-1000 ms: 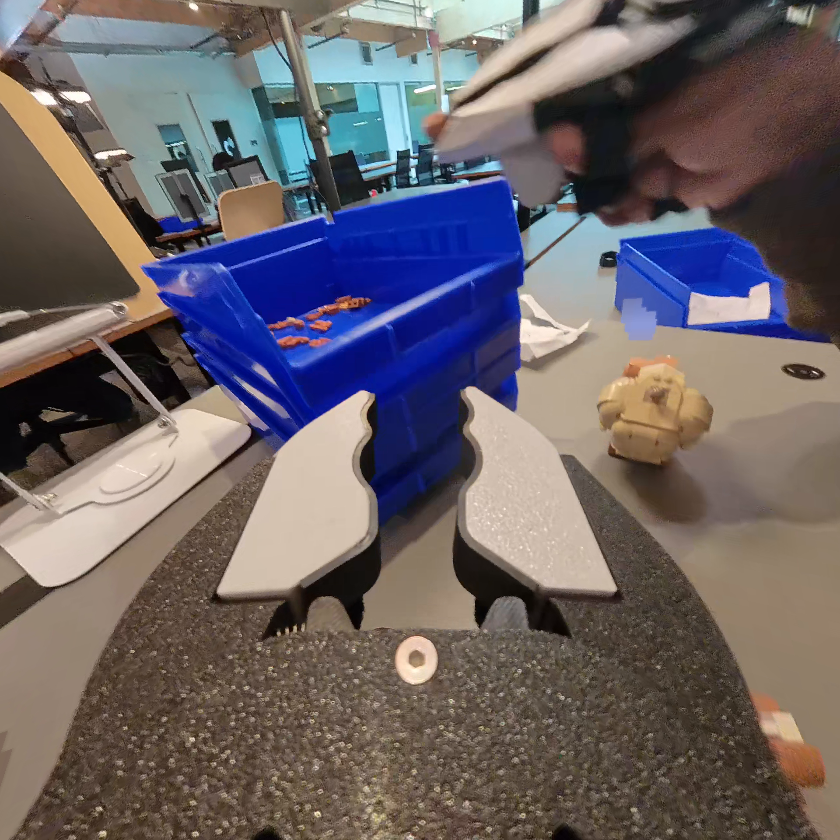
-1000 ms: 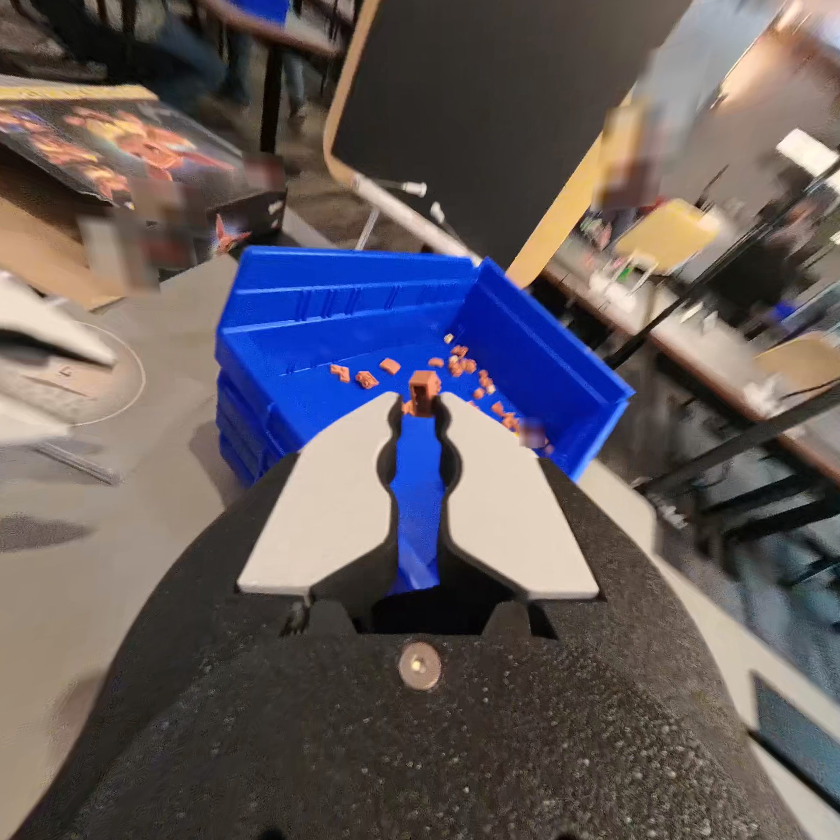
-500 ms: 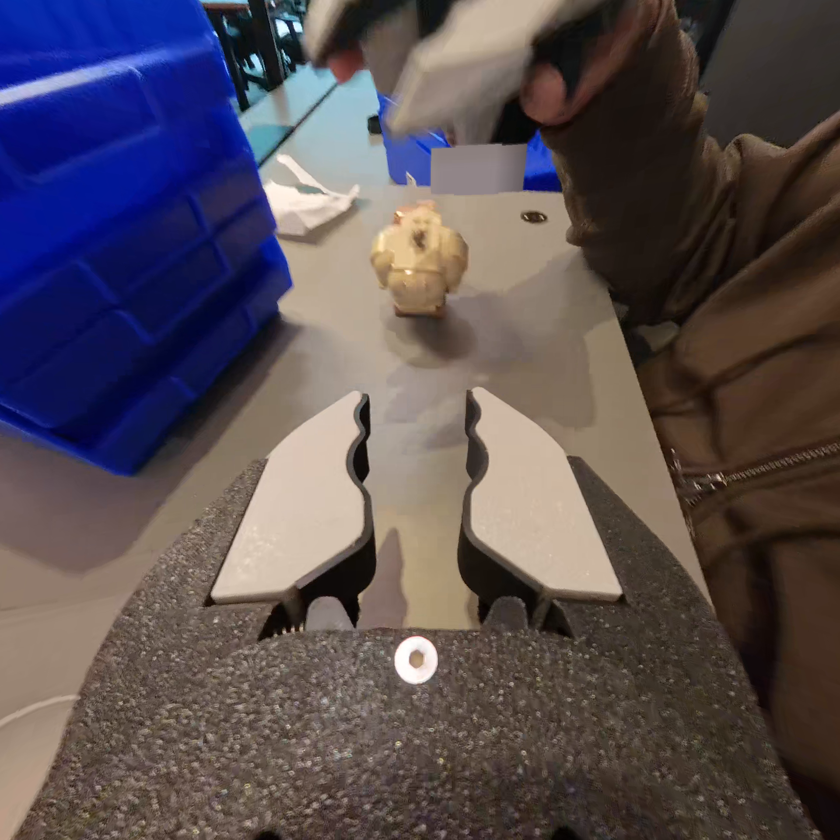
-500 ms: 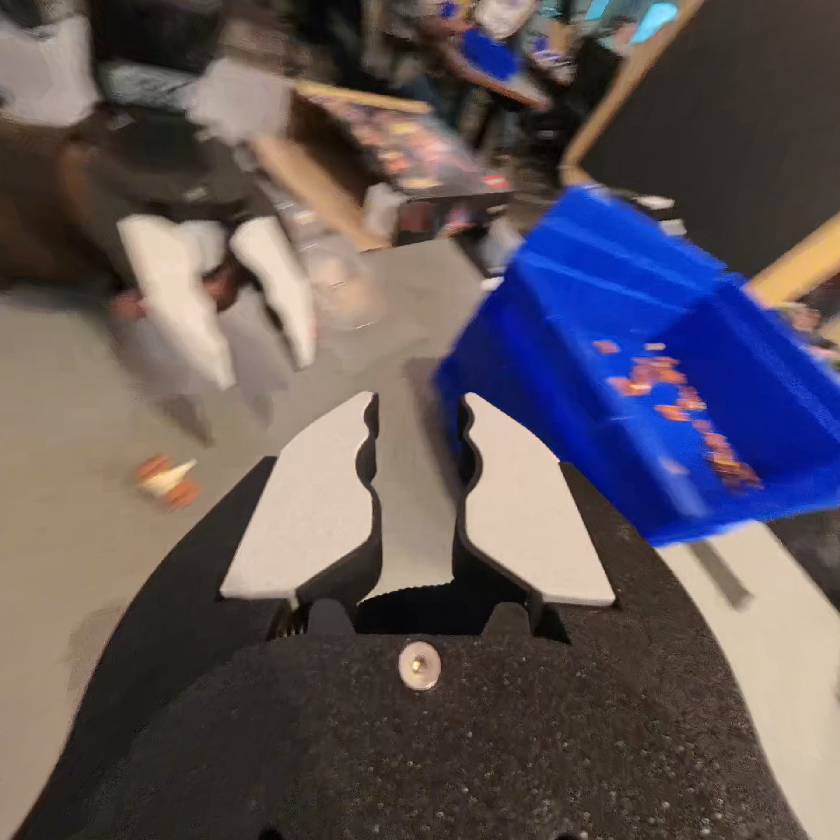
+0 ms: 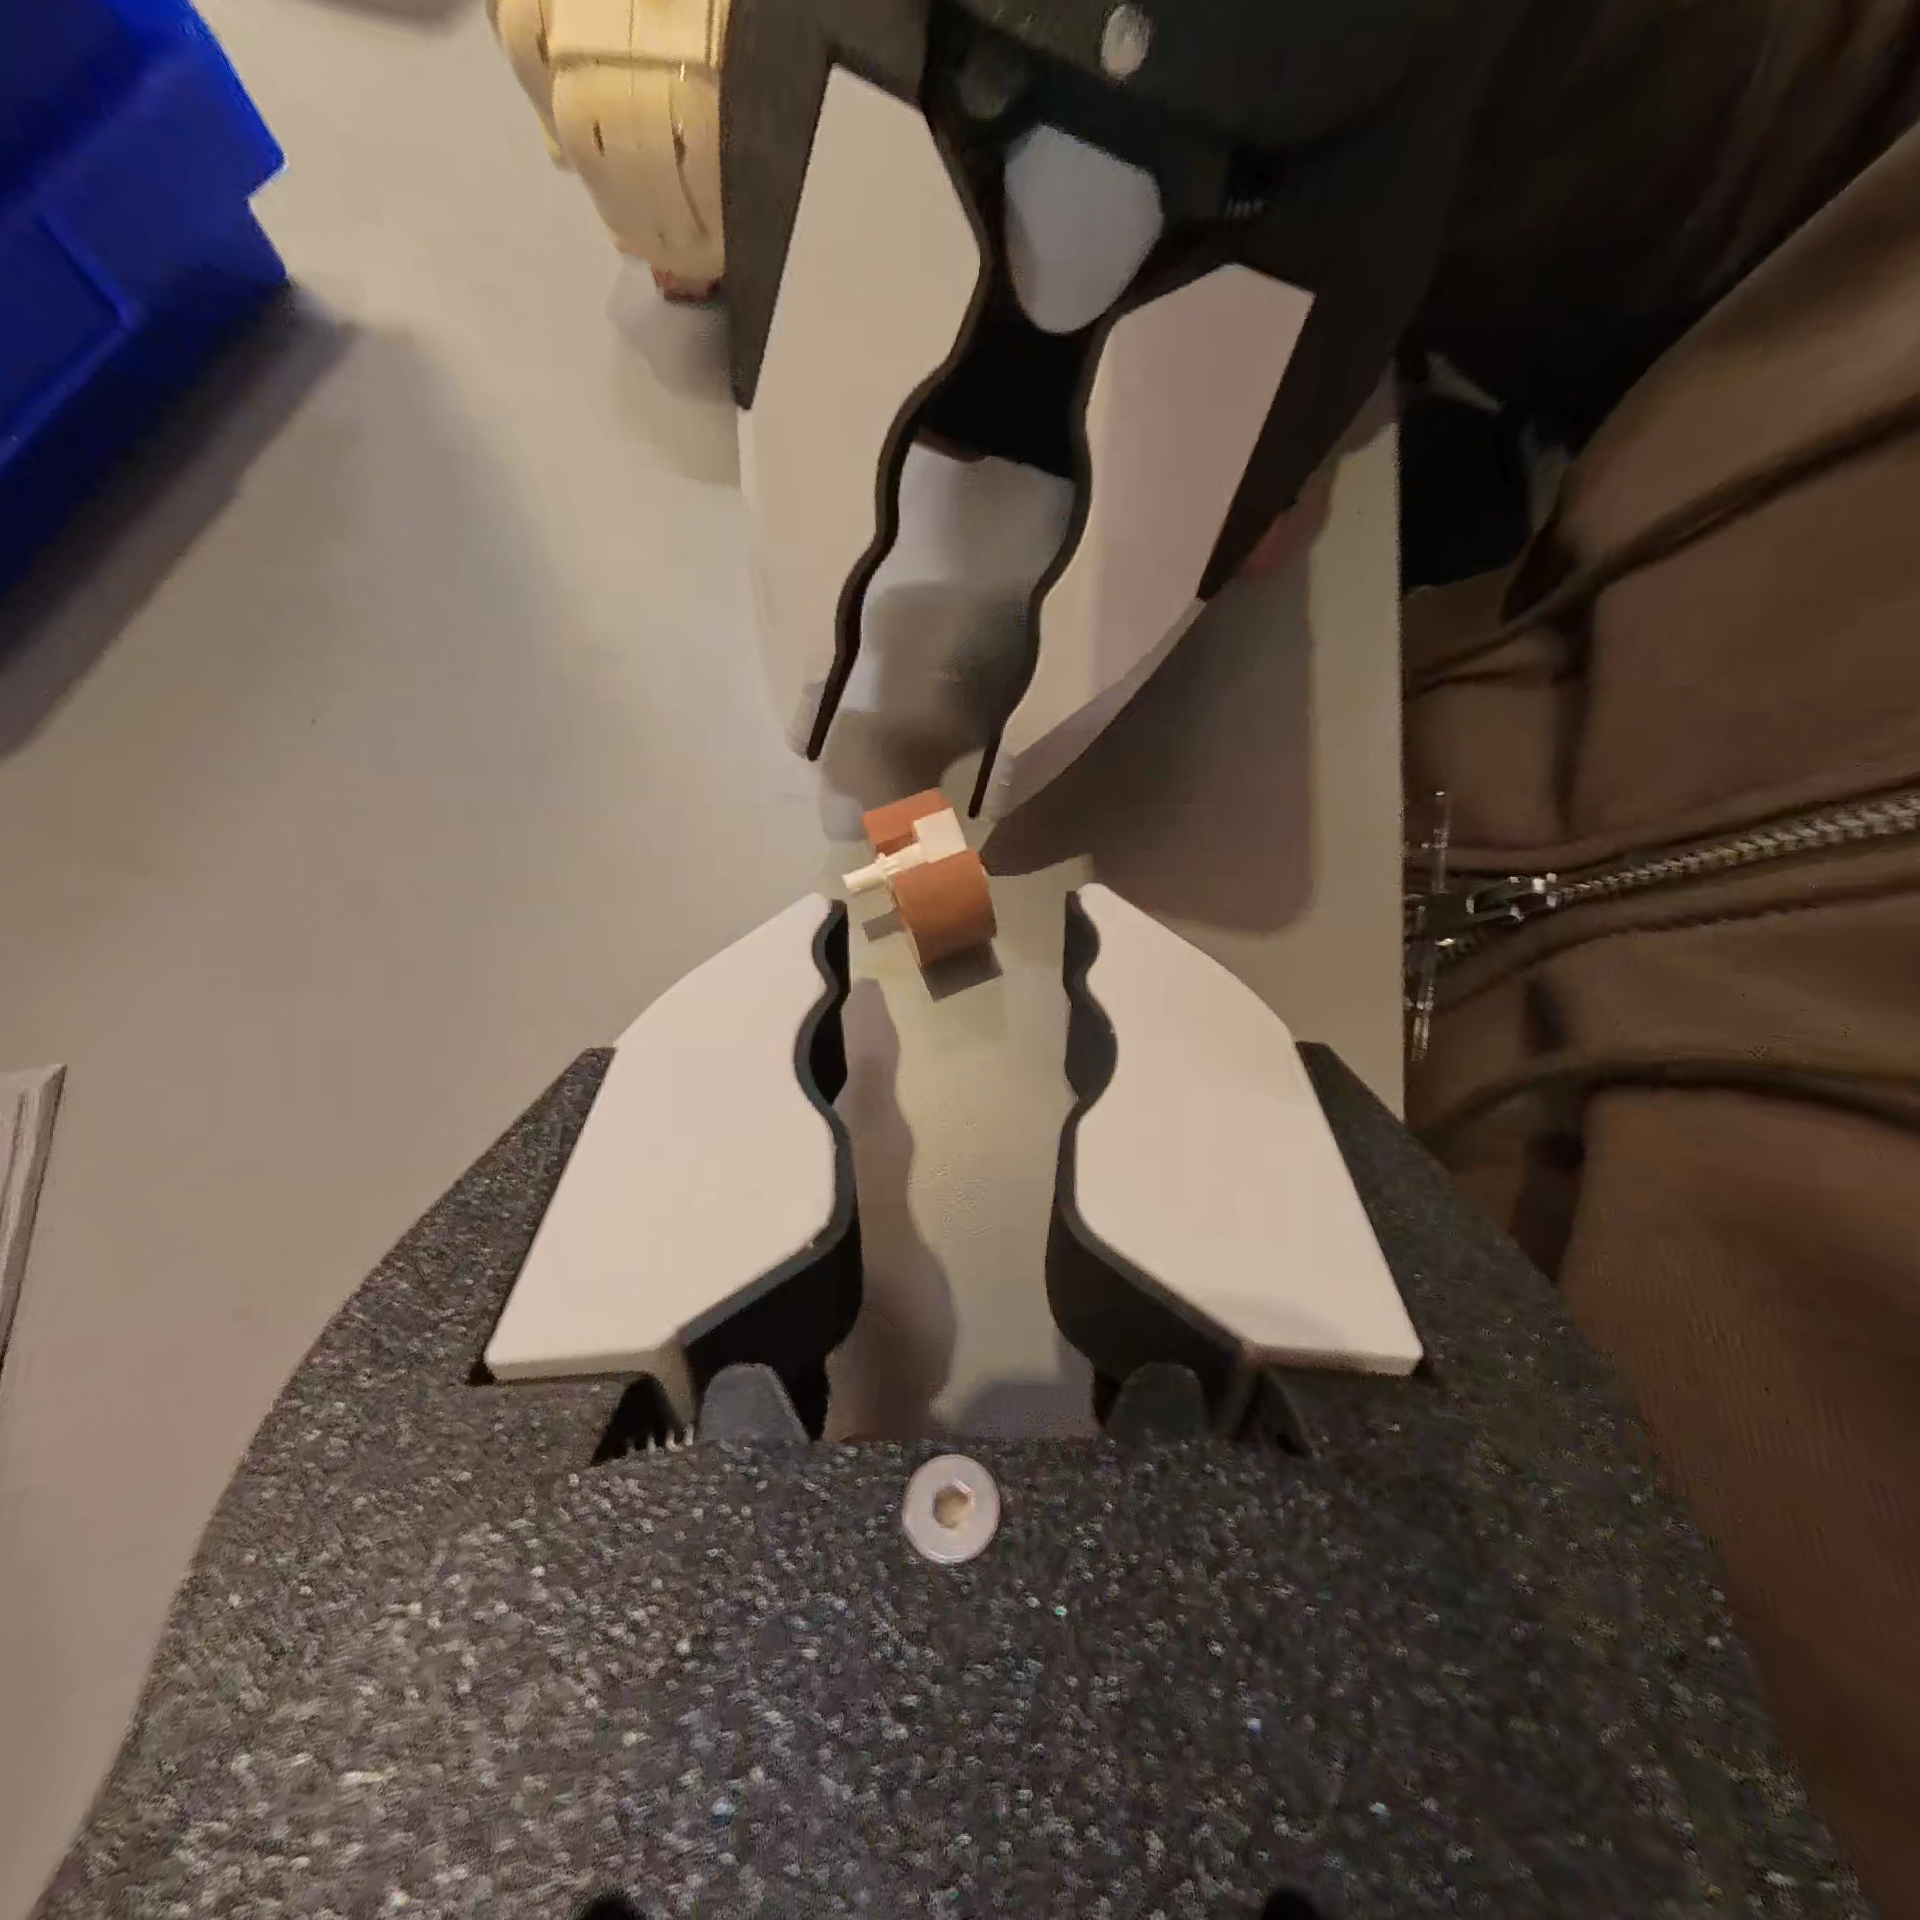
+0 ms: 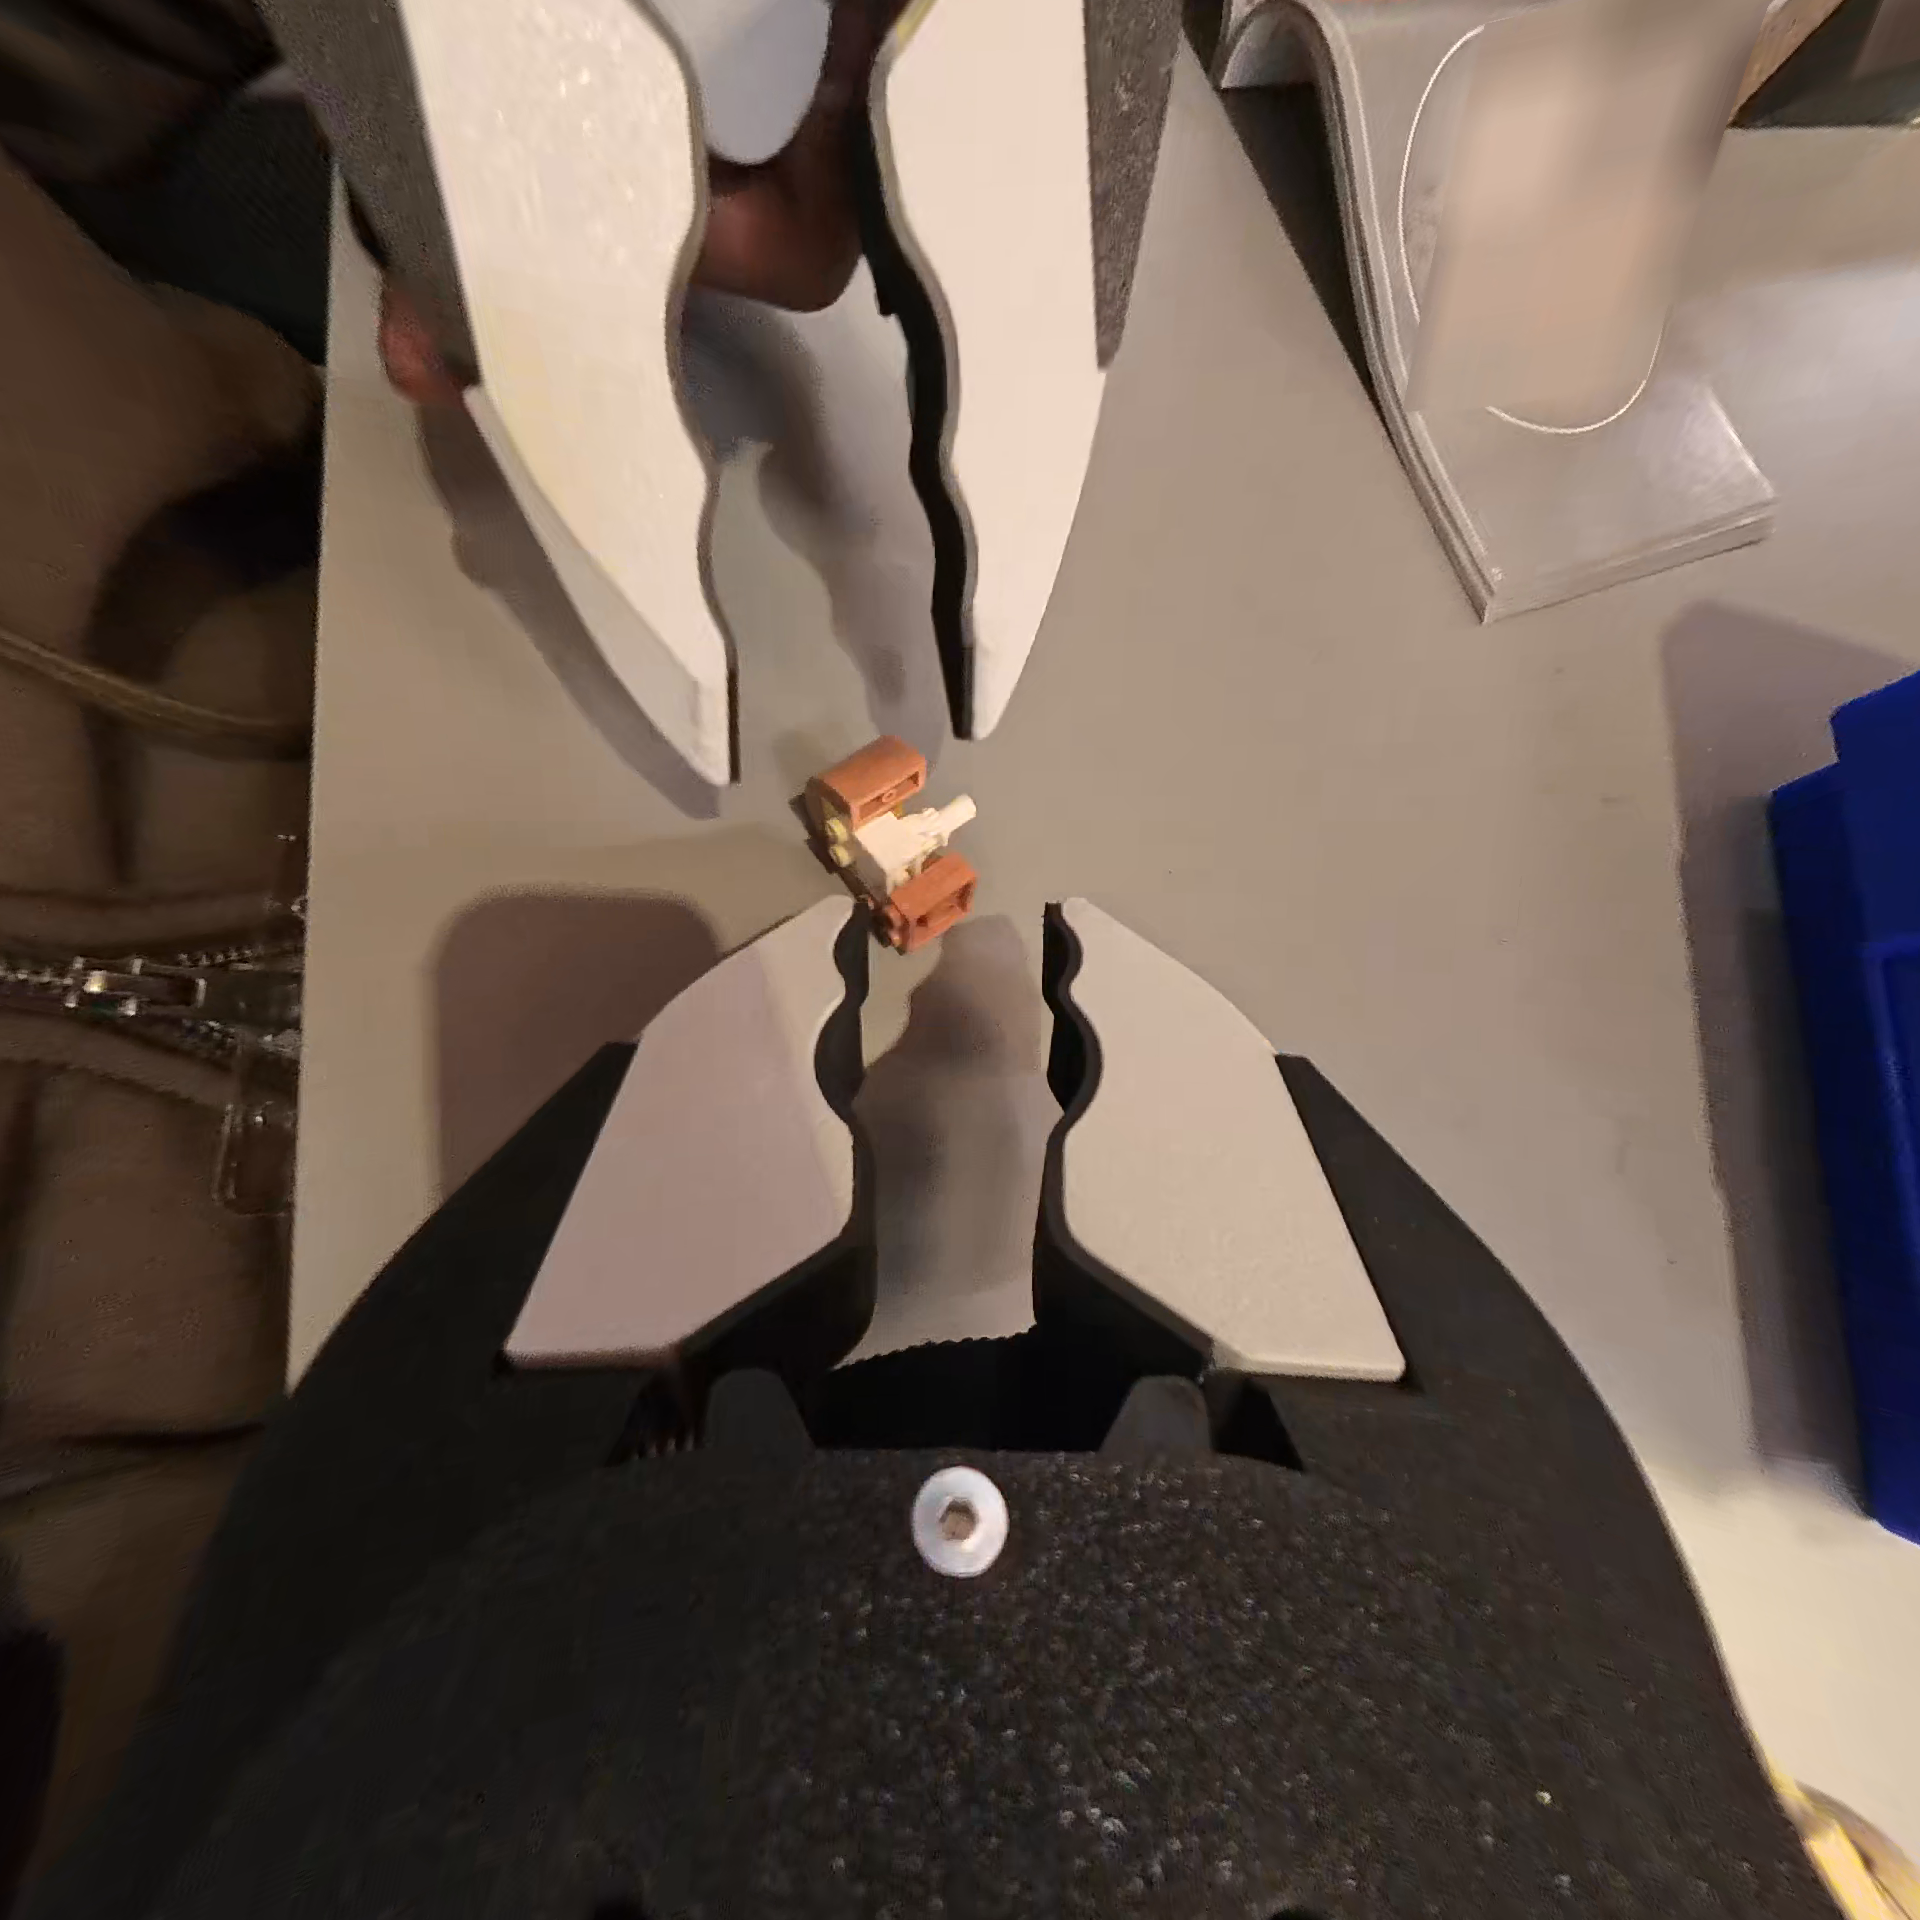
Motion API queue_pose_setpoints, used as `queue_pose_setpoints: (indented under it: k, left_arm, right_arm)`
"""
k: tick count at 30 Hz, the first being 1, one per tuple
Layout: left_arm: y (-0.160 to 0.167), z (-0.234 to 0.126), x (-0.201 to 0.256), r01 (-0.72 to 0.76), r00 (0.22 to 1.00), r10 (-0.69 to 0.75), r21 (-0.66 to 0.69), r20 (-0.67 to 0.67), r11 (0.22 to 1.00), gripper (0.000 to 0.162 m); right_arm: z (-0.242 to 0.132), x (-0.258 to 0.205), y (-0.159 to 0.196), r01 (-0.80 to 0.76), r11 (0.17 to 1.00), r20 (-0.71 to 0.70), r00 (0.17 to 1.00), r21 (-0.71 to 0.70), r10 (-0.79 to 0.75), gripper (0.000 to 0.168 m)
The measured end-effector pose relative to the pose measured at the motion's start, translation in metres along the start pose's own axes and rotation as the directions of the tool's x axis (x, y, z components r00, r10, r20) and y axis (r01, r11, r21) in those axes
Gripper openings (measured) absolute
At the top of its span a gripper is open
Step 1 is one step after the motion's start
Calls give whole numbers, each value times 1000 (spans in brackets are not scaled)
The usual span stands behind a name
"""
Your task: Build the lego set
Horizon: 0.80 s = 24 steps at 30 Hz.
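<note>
Brown and white, that little lego piece (image 5: pixel 923 883) sits right on the grey table (image 5: pixel 364 727), and both tools are nose to nose over it! From the left wrist view, the left gripper (image 5: pixel 951 909) comes in low, its jaws standing apart with a clear gap, nothing pinched between them, and the piece lies just past the tips, a touch nearer the left finger (image 5: pixel 696 1122). Facing it from the far side, the right gripper (image 5: pixel 902 774) points down at the same spot, jaws likewise parted and empty, tips just above the piece. Switch to the right wrist view and the picture mirrors: the right gripper (image 6: pixel 948 906) has its fingertips spread on either side of a bare strip of table, the lego piece (image 6: pixel 891 844) lying just ahead of them with two brown blocks flanking a white middle and a small white peg sticking out to one side. Whether any tip actually touches the piece is hard to call. Opposite, the left gripper (image 6: pixel 844 756) hangs open too. Up at the top of the left wrist view stands a tan built figure (image 5: pixel 623 135), well apart from the action, with a blue bin (image 5: pixel 114 291) off at the left edge. A person's brown zipped jacket (image 5: pixel 1683 935) fills the right side.
</note>
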<state>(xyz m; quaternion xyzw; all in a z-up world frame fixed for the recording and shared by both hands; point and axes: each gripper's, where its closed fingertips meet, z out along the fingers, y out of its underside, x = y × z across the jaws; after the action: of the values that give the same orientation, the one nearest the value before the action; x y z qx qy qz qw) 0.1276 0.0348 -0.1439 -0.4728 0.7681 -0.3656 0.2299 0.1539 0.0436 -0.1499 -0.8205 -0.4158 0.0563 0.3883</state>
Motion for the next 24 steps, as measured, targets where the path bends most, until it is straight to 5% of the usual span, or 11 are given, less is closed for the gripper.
queue_pose_setpoints:
  k: [9, 24]
  left_arm:
    - [6, 24, -10, -1, 988, 12, -76, 152, 997, 19]
    - [-1, 14, 0, -236, 968, 232, 24, 96, 972, 18]
  right_arm:
    - [9, -6, 5, -5, 1000, 11, 1000, 17, 5, 29]
    - [5, -13, -5, 137, 983, -19, 991, 123, -135, 25]
